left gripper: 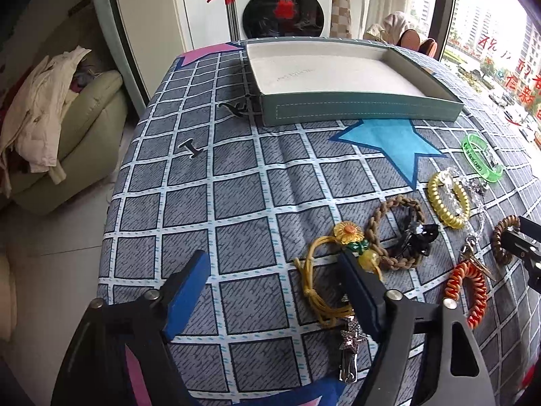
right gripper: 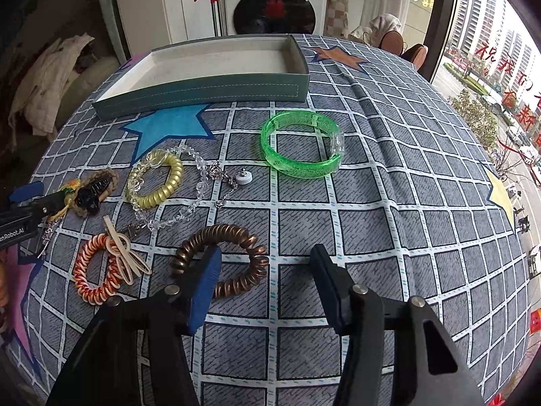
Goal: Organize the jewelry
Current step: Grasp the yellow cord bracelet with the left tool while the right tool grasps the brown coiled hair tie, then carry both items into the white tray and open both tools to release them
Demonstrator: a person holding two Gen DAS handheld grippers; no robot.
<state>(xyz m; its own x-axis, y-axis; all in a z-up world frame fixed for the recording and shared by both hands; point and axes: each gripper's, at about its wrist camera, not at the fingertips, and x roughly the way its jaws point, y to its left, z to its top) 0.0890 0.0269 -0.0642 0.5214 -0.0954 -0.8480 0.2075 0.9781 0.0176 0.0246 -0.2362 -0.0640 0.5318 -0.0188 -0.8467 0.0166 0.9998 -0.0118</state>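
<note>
A shallow grey-green tray (left gripper: 358, 110) (right gripper: 203, 91) with a bare white floor lies at the far side of the checked cloth. My left gripper (left gripper: 274, 264) is open just above the cloth; its right finger covers part of a yellow cord tie with a sunflower (left gripper: 316, 280), and no pad presses on it. My right gripper (right gripper: 265, 253) is open over a copper coil tie (right gripper: 236, 237): the left finger stands inside the ring and the ring's right side lies between the fingers, untouched. A green bangle (right gripper: 301, 165) (left gripper: 481, 157) lies beyond it.
Loose pieces lie on the cloth: a gold coil tie (right gripper: 169, 182), a clear bead bracelet (right gripper: 199, 182), an orange coil tie (right gripper: 91, 284), a brown braided bracelet (left gripper: 382, 216), a black clip (left gripper: 419, 237) and a star clip (left gripper: 351, 338). The table edge drops off at the left, with a sofa (left gripper: 77, 128) beyond.
</note>
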